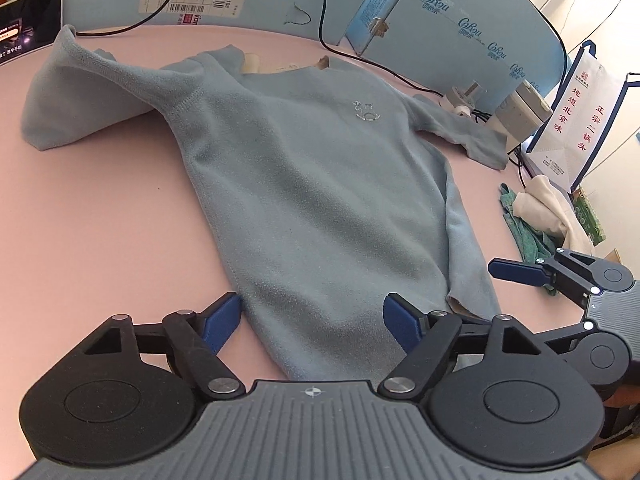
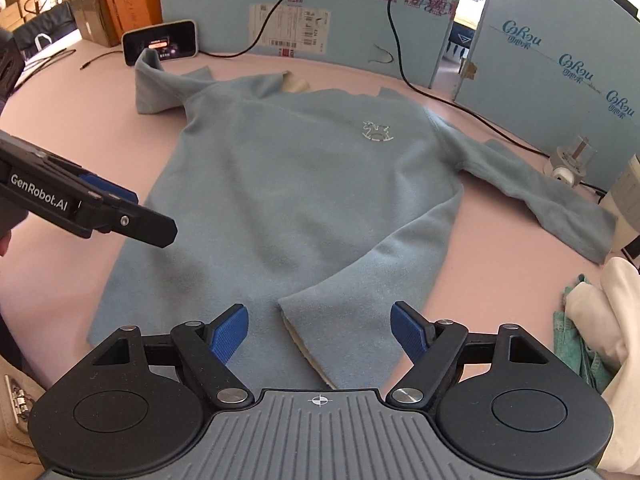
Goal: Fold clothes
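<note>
— What's that on the pink table (image 1: pixel 100 220)?

— A small pale blue fleece top (image 2: pixel 304 184) with a rocking-horse badge on the chest, spread front-up in the middle. One sleeve is bunched up and stands in a peak near the phone (image 2: pixel 160 42); the other lies out flat toward the white device (image 2: pixel 570 164). The lower right corner of the hem is flipped over, showing a cream lining.

— Anything crowding it?

— Blue cardboard boxes (image 2: pixel 552 68) behind, black cables along them, and a heap of cream and green cloths (image 1: pixel 536 216) to the right.

— Which way does it lie?

— Collar toward the boxes, hem toward the person, its length running straight away from them.

— And the grippers?

— The left gripper (image 1: pixel 312 322) and right gripper (image 2: pixel 320 330) both stand wide apart over the hem, pinching nothing.
</note>
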A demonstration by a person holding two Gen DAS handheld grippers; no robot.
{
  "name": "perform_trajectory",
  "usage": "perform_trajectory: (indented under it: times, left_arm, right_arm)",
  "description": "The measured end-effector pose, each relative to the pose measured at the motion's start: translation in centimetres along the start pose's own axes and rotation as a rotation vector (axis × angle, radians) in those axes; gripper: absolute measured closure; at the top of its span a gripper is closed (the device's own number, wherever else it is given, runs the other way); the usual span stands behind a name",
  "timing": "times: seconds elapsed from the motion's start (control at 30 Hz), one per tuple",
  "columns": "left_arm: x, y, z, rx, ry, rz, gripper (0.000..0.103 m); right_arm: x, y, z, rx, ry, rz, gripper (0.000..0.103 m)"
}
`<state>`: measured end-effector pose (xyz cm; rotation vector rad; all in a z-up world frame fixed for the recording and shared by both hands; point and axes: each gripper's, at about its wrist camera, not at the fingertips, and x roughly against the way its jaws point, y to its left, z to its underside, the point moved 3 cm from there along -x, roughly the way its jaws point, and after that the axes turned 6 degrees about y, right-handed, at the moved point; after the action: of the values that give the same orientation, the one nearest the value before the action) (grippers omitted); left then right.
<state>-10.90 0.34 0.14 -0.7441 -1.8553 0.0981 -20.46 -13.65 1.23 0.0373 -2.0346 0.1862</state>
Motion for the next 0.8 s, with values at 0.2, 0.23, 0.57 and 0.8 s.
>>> perform_trajectory:
  times: [0.2, 0.23, 0.57, 0.8]
  left_arm:
    - [-0.1, 0.3, -0.4, 0.011, -0.010, 0.012, 0.043]
    - [-0.1, 0.4, -0.5, 0.012, -0.009, 0.009, 0.044]
    - [-0.1, 0.2, -0.9, 0.013, 0.005, -0.005, 0.045]
    - [-0.1, 0.3, -0.9, 0.032, 0.004, -0.009, 0.044]
  right_arm:
    - [-1.1, -0.8, 0.4, -0.038, -0.006, 0.126, 0.077]
    - [-1.1, -1.1, 0.5, -0.046, -0.006, 0.148, 0.085]
    - [1.6, -9.1, 4.4, -0.378, -0.039, 0.331, 0.096]
    - [1.1, -12.6, 8.0, -0.519, 0.047, 0.395, 0.091]
